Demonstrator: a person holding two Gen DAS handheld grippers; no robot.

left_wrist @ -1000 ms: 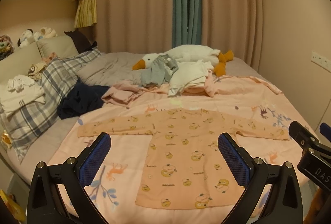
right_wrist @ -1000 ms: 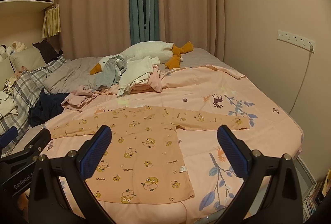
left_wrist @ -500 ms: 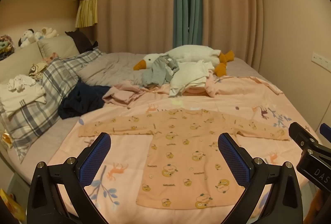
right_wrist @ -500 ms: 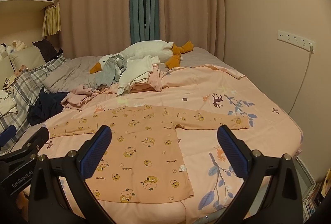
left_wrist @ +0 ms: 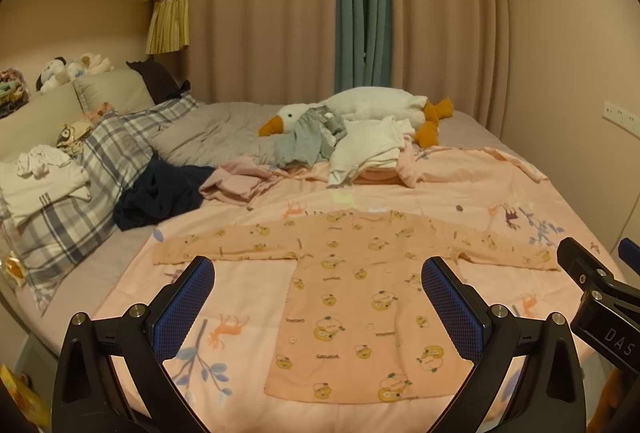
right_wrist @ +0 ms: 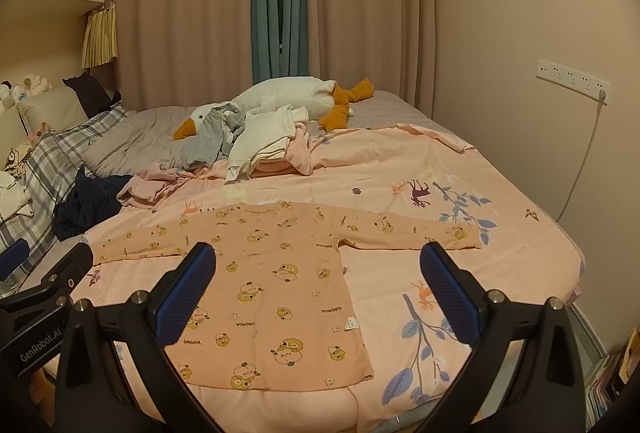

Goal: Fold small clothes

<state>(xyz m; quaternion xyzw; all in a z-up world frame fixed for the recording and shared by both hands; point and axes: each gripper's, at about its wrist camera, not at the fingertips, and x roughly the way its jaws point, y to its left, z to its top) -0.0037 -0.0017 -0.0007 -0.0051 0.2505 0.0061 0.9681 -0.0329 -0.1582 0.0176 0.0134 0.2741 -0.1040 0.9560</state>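
Shirt (left_wrist: 360, 293) flat at frame centre, likely soft, light, floppy; pinch sleeve cuffs. Left gripper (left_wrist: 316, 297) and right gripper (right_wrist: 318, 293) both spread wide, empty.

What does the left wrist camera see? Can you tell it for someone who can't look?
A small peach shirt lies flat, sleeves spread, on a pink bedspread. The left gripper hangs above it, jaws wide open. Behind lie heaped clothes and a plush goose.

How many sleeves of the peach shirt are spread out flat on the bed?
2. The peach shirt lies flat: left sleeve reaches toward the plaid pillow, right sleeve toward the wall side.
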